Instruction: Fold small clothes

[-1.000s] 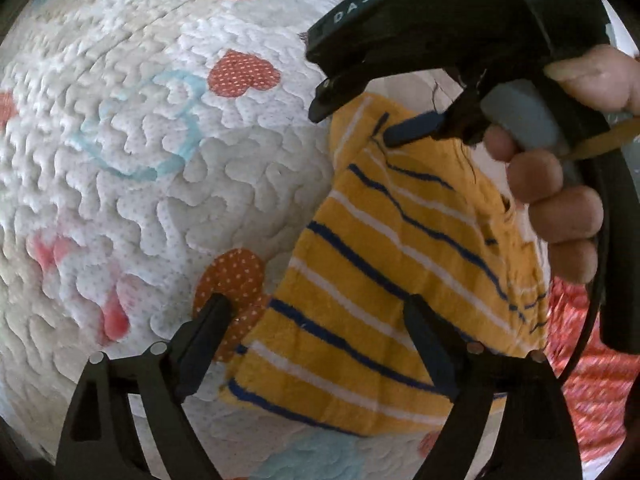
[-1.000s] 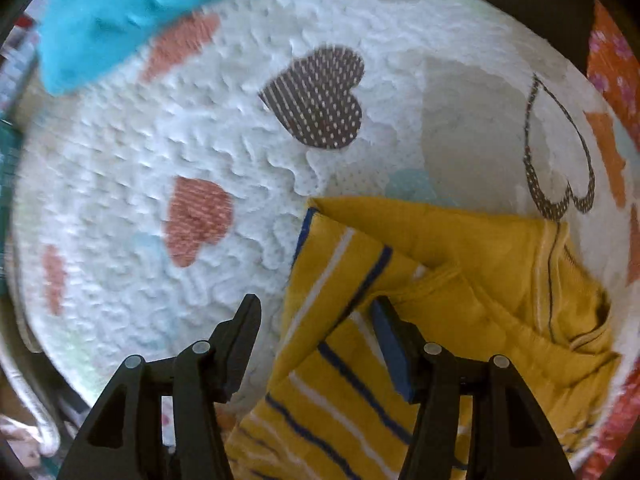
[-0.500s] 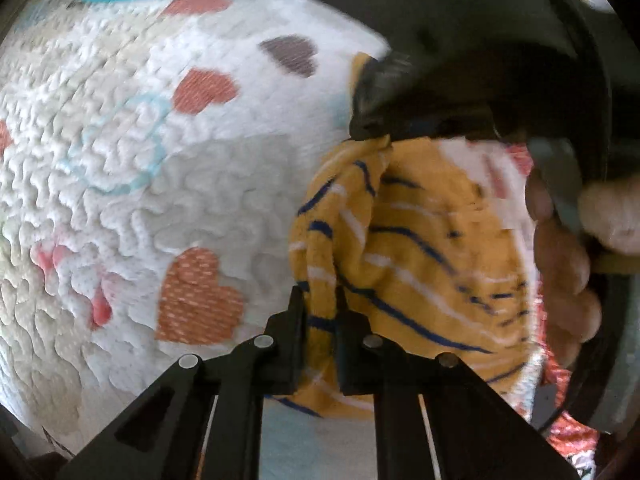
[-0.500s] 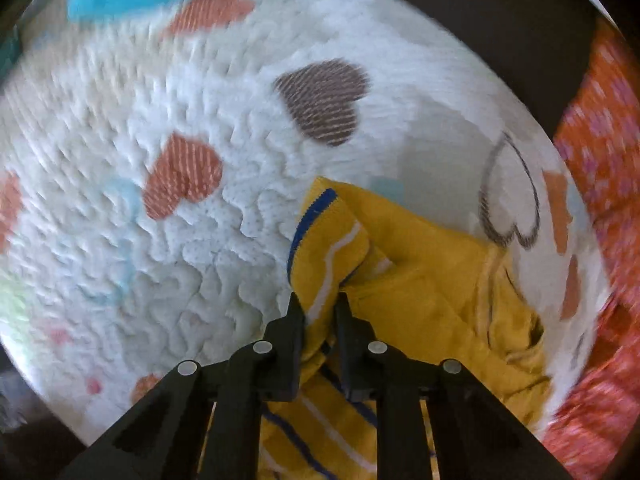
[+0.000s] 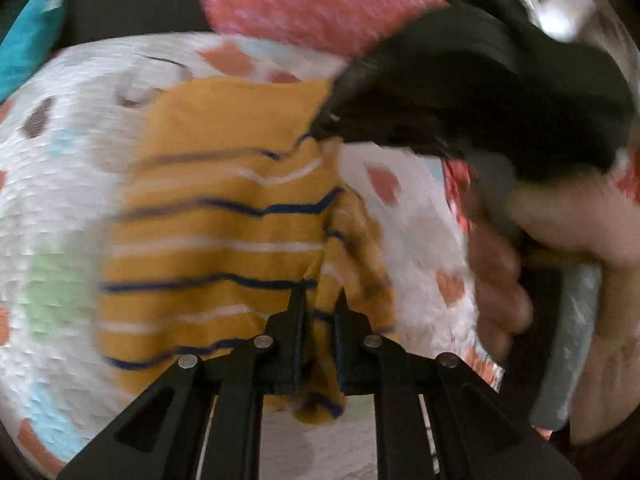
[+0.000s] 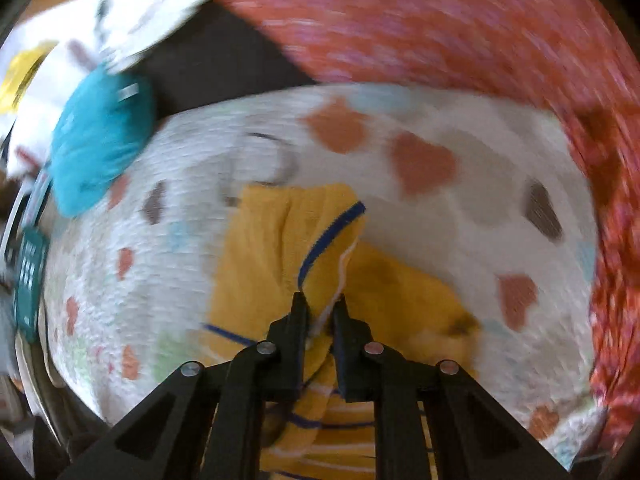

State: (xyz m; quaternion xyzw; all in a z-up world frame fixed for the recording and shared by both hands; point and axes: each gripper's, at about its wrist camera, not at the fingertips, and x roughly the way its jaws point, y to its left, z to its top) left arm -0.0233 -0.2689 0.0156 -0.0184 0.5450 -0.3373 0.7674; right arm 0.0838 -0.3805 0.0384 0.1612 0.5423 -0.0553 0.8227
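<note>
A small yellow garment (image 5: 208, 216) with navy and white stripes lies on a white quilt (image 5: 68, 184) printed with hearts. My left gripper (image 5: 320, 300) is shut on a bunched edge of it, lifted off the quilt. My right gripper (image 6: 320, 304) is shut on another edge of the same garment (image 6: 260, 256), whose plain yellow side shows beyond the fingertips. In the left wrist view the right gripper's black body (image 5: 460, 96) and the hand holding it fill the upper right. Both views are blurred by motion.
A teal cloth (image 6: 100, 144) lies at the quilt's far left edge. A red patterned fabric (image 6: 460, 28) borders the quilt at the back and right. A dark gap (image 6: 212, 60) lies between them. A teal remote-like object (image 6: 30, 280) sits at the left.
Both grippers closed from open onto the garment's edges and lifted them. The views swung: the garment now spreads ahead, and the red fabric came into view at the back.
</note>
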